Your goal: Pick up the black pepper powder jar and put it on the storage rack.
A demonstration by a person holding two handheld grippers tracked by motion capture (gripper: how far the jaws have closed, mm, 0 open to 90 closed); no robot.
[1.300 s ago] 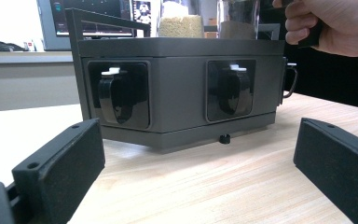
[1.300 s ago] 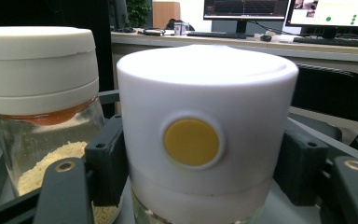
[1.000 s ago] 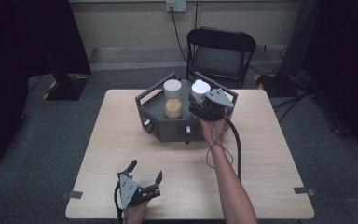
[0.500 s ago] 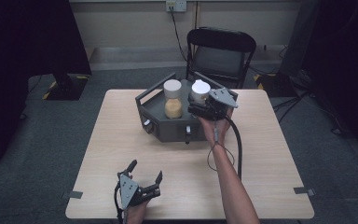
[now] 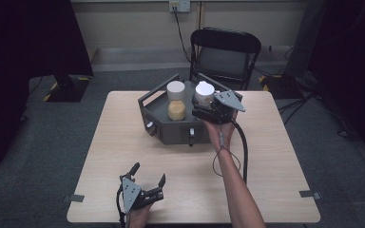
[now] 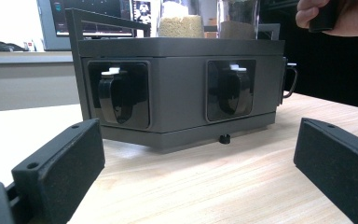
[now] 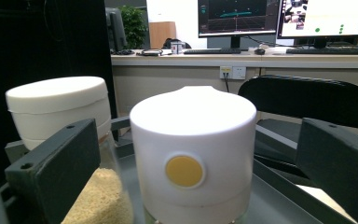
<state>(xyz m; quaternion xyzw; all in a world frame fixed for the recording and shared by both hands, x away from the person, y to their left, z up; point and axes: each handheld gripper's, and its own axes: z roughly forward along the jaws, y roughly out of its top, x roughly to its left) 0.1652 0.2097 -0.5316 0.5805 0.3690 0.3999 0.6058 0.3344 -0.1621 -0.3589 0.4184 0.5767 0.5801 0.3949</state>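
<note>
A dark grey carrier tray stands at the middle back of the table and holds two white-lidded jars. The left jar holds tan grain. The right jar has a yellow dot on its lid. My right gripper is level with that lid. Its jaws have just been opening and now stand wide on both sides of the lid, with clear gaps to the pads. My left gripper rests open near the table's front edge with nothing between its jaws. It faces the tray's front wall, which has two black latches.
A black folding chair stands behind the table. The right gripper's cable trails down over the tabletop beside the forearm. Bare wood lies in front of and beside the tray. Tape marks sit at the front corners.
The right gripper has shifted very slightly beside the right jar. The left gripper and the tray have stayed where they were.
</note>
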